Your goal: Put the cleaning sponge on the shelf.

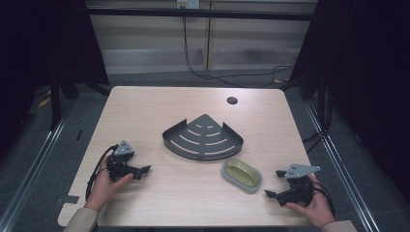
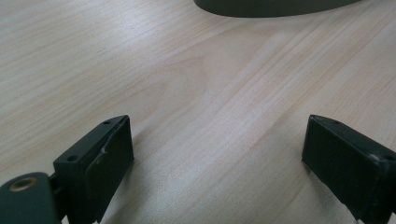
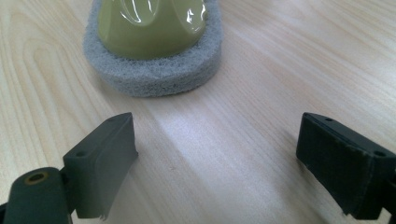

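Observation:
A dark grey fan-shaped corner rack (image 1: 203, 137) lies in the middle of the wooden table (image 1: 145, 106). Just right of it rests an oval scrubbing sponge (image 1: 241, 175) with a grey pad and a glossy olive-green grip; up close the sponge (image 3: 152, 42) lies a short way ahead of my right jaws. My left gripper (image 1: 140, 170) sits at the front left, held by a hand, open over bare wood (image 2: 215, 154); the rack's rim (image 2: 275, 7) shows ahead of it. My right gripper (image 1: 274, 184) sits at the front right, open with nothing between its fingers (image 3: 215, 158).
A round cable hole (image 1: 232, 100) is in the table near its far edge. Black frame posts stand at both sides and cables run on the floor behind the table. Bare wood lies between the two grippers along the front edge.

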